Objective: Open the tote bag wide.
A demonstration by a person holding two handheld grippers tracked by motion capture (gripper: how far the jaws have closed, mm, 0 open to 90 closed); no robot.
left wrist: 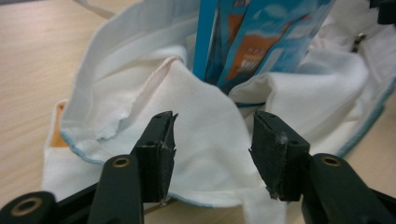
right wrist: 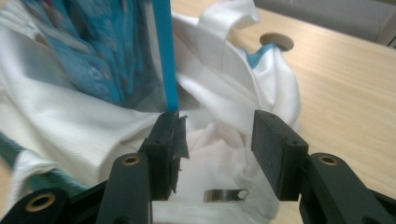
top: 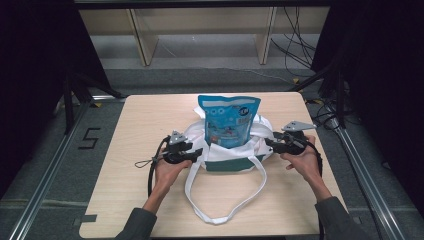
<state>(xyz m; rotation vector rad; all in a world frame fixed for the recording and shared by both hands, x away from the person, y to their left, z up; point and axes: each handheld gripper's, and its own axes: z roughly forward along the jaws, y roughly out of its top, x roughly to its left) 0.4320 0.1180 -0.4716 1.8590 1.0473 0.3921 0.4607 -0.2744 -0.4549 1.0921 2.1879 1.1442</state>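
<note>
A white tote bag (top: 226,153) with a teal band lies in the middle of the wooden table (top: 140,120). A blue printed pouch (top: 229,117) stands upright in its mouth. One long white handle (top: 215,218) loops toward the front edge. My left gripper (top: 198,153) is at the bag's left rim and my right gripper (top: 270,142) at its right rim. In the left gripper view my left gripper (left wrist: 212,140) is open, with the bag's white cloth (left wrist: 201,107) lying between the jaws and the pouch (left wrist: 252,42) behind. In the right gripper view my right gripper (right wrist: 217,140) is open over crumpled cloth (right wrist: 219,149), beside the pouch (right wrist: 93,56).
A small metal clip (right wrist: 226,195) lies on the bag cloth below the right jaws. A round hole (right wrist: 276,41) is cut into the tabletop. Beyond the table stand wooden shelf legs (top: 142,45) and loose cables (top: 295,45). A "5" (top: 90,138) marks the floor at left.
</note>
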